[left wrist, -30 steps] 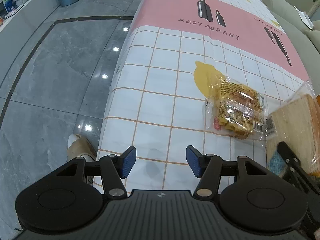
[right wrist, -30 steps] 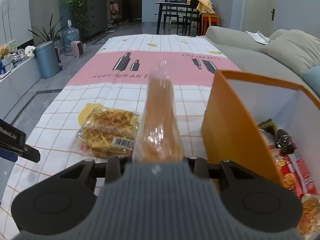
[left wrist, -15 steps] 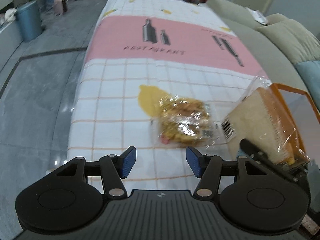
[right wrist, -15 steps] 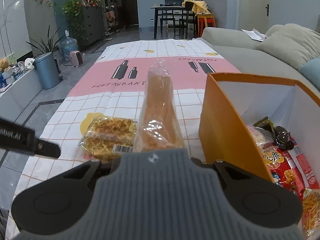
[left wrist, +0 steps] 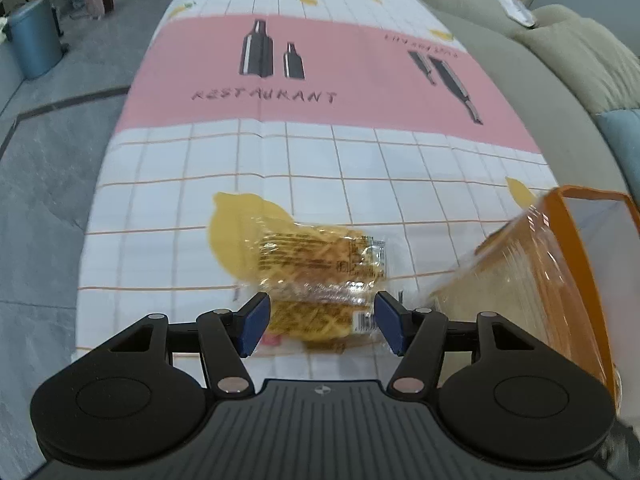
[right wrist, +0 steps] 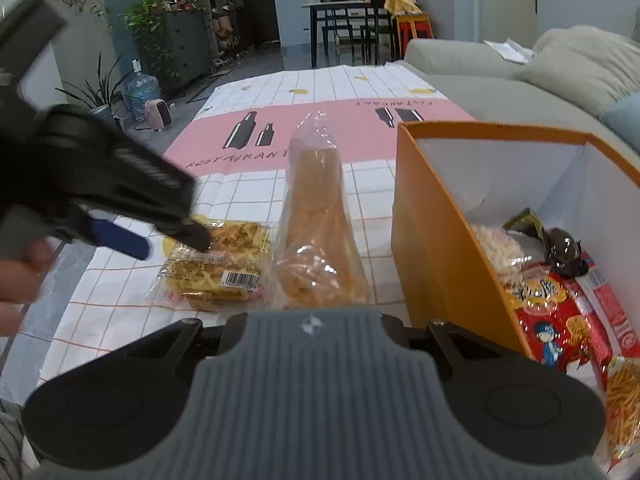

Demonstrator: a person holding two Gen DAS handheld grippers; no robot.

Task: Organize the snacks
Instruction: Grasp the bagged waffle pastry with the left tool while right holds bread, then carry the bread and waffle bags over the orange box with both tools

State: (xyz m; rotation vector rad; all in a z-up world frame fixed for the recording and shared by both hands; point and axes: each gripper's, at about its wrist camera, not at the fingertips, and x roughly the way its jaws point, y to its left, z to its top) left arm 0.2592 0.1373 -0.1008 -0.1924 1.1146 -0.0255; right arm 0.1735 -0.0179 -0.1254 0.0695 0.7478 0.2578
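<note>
Pink tablecloth (left wrist: 360, 80), seemingly "RESTAURANT"

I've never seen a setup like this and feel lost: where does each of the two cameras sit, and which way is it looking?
Left wrist view: sits on the left tongs, looking along the checked tablecloth at the clear-wrapped yellow noodle pack; open blue-tipped tongs show.
Right wrist view: sits on the right tongs, facing the room, holding the long clear-wrapped bread bag beside the orange cardboard box; the left tongs and hand show.
Shared: noodle pack, bread bag, box, tablecloth.
</note>
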